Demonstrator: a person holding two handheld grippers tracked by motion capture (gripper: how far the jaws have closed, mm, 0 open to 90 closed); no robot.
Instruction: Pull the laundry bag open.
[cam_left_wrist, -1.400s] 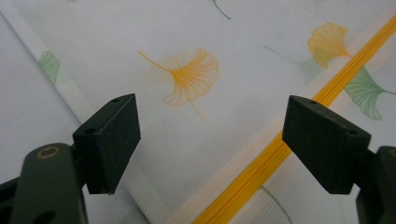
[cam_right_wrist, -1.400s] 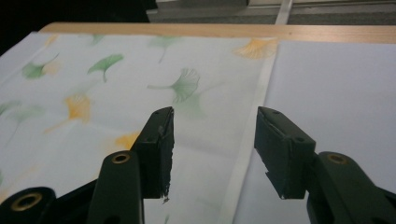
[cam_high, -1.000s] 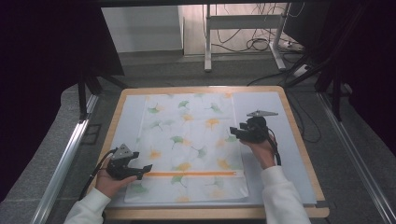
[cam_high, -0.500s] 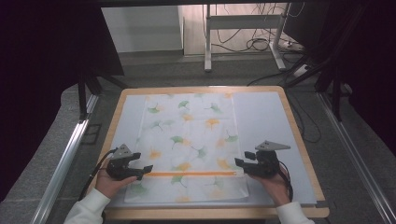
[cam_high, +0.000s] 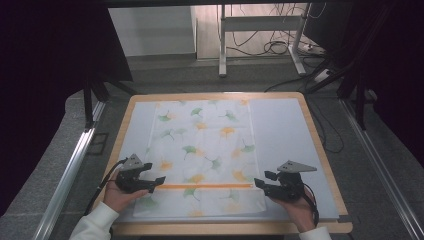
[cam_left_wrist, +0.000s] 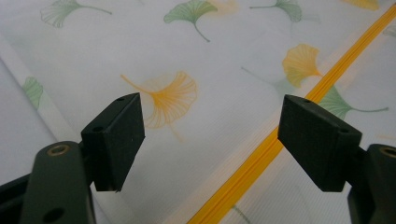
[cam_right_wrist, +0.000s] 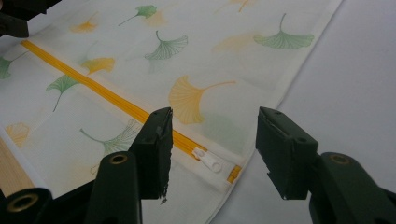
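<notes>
Both grippers (cam_high: 159, 180) (cam_high: 261, 182) with jaws apart

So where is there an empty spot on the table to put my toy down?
The widest bare patch is on the grey mat, between the leaf-print bag's right edge and the table's wooden rim. A narrower strip lies left of the bag. Near the front it is crowded: the left hand-held gripper and right hand-held gripper flank the orange zipper.

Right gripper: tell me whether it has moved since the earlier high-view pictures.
Yes. The black two-jaw right gripper has moved toward the person, from over the far right part of the white leaf-printed cloth bag to the right end of its orange zipper.
</notes>
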